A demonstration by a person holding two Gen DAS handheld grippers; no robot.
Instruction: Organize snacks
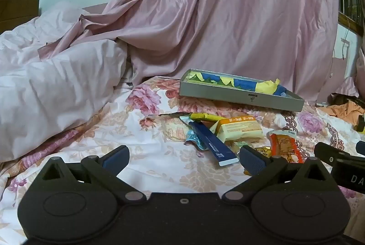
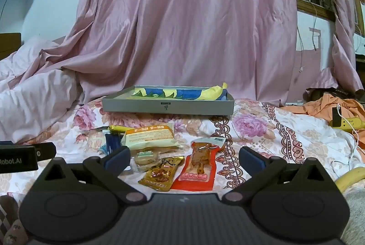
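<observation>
Hovering wide-spread and empty, both tools face snacks on the bed.
Left tool (image 1: 183, 159) hides the gold packet (image 2: 160, 174); right tool (image 2: 184, 159) shows it whole beside the red packet (image 2: 197, 169).

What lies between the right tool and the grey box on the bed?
In the right wrist view, the snack pile lies between the right tool and the grey box: red packet, gold packet, orange-topped pack, then bare floral sheet.

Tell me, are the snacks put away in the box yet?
Not yet. The grey box holds only blue and yellow paper, no snacks that I can see. Both the left gripper and right gripper are open and empty. The red packet, brown packet and orange-topped cake packet still lie on the floral bedsheet.
</observation>
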